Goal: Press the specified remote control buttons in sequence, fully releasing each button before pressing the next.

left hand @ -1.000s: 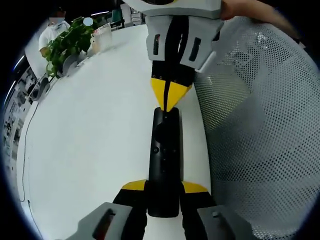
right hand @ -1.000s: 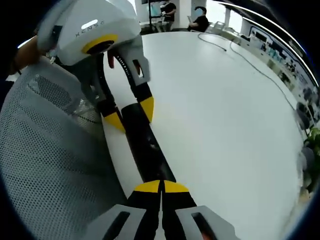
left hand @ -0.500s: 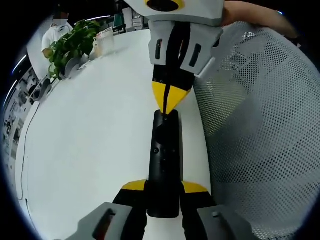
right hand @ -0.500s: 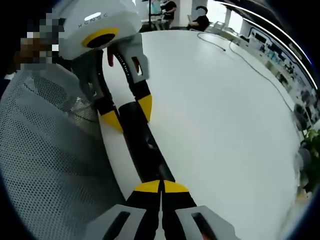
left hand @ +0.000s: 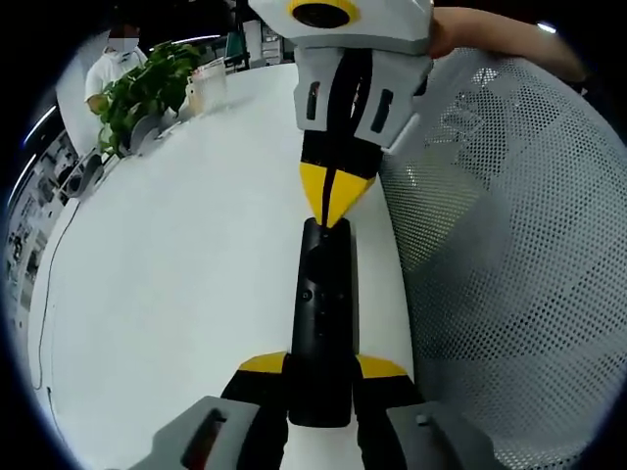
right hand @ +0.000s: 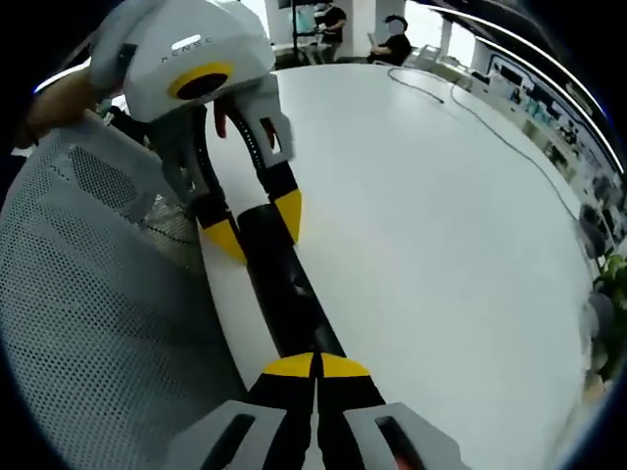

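Left gripper view: remote [left hand: 321, 323] unmoved since earlier.

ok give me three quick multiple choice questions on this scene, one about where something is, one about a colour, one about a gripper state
1. Where does the remote lie?
A. on the white table, by its edge next to the mesh chair
B. on the chair seat
C. beside the plant

2. What colour are the gripper tips?
A. red
B. yellow
C. blue

3. How is the right gripper set?
A. wide open
C. holding a cup
B. shut, tips together at the remote's end

Answers:
1. A, the left gripper view shows the black remote on the white top with the mesh chair alongside; the plant stands far off.
2. B, yellow tips show in both views.
3. B, the right gripper view shows its two tips meeting, while the left gripper clamps the remote's other end.
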A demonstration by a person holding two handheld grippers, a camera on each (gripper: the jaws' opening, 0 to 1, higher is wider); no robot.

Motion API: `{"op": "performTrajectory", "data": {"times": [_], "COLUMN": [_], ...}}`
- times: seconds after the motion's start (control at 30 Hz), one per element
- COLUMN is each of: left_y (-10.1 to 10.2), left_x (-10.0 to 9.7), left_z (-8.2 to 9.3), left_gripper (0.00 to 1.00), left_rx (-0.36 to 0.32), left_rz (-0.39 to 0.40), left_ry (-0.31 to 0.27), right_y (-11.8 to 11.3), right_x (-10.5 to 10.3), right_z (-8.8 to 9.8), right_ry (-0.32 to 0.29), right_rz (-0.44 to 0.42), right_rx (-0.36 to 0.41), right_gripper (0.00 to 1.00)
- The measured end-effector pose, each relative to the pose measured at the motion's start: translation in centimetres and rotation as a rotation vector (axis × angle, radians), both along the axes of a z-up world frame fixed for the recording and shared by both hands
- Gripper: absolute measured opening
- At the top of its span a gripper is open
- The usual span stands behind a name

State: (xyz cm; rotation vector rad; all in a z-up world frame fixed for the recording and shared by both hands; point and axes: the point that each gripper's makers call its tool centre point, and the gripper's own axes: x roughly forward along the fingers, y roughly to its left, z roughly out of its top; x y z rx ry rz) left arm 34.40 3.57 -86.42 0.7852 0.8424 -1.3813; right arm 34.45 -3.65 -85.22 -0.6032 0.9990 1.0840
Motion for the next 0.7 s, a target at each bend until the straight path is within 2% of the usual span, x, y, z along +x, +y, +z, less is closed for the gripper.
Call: {"op": "performTrajectory", "data": {"times": [0.23, 0.37, 0.47, 0.7], "left_y": [0.05, 0.07, 0.05, 0.04], "left_x": [-0.04, -0.03, -0.03, -0.04], "left_z": [0.02, 0.04, 0.05, 0.06], "left_gripper": [0.25, 0.25, 0.24, 0.25], "left_rx": [-0.006, -0.011, -0.013, -0.017], "left_rz": [-0.004, -0.006, -0.008, -0.007], "left_ry": [-0.001, -0.001, -0.002, -0.007], "right_y": [0.4, 0.56, 0.56, 0.48], "right_x": [0.0, 0.02, -0.03, 0.03], "right_z": [-0.08, -0.19, -0.22, -0.06], "right_ry": [-0.01, -0.028, -0.058, -0.028], "right_rz": [0.017, 0.017, 0.056, 0.041], "right_rx": [-0.006, -0.041, -0.069, -0.026], "right_gripper": [0.0, 0.0, 0.0, 0.0]}}
